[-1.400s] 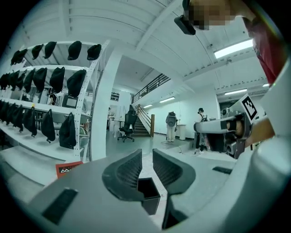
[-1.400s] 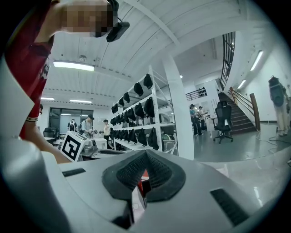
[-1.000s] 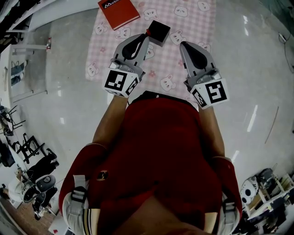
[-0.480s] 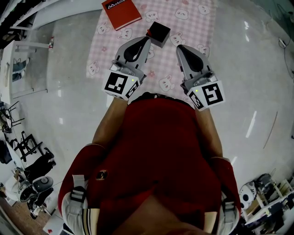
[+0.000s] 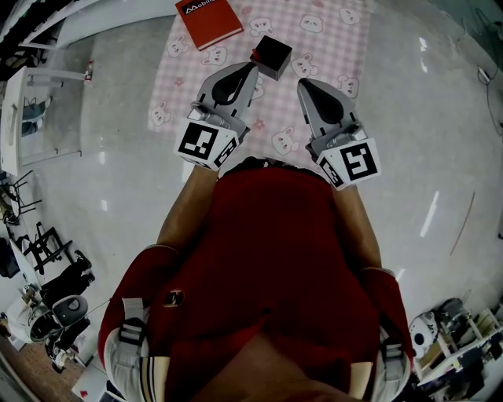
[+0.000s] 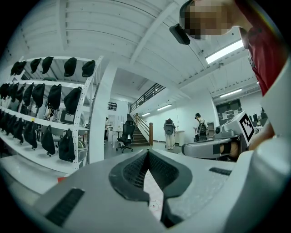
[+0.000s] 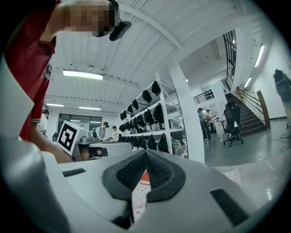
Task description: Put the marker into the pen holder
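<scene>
The black square pen holder (image 5: 272, 56) stands on the pink panda-print cloth (image 5: 330, 35). A small red thing (image 5: 254, 55), too small to tell if it is the marker, touches the holder's left corner. My left gripper (image 5: 252, 67) points at that corner from just below it, and its jaws meet at the tip (image 6: 148, 153) with nothing between them. My right gripper (image 5: 302, 83) hangs to the right of and below the holder. It is also shut and empty (image 7: 146, 152).
A red book (image 5: 207, 19) lies on the cloth's upper left and shows through the right gripper's jaws as the red book (image 7: 144, 176). The cloth lies on a glossy white surface (image 5: 118, 118). Shelves with dark bags (image 6: 50, 95) and people (image 6: 169, 132) stand far off.
My right gripper has drifted left and a little up, closer to the left gripper. The left gripper has barely moved.
</scene>
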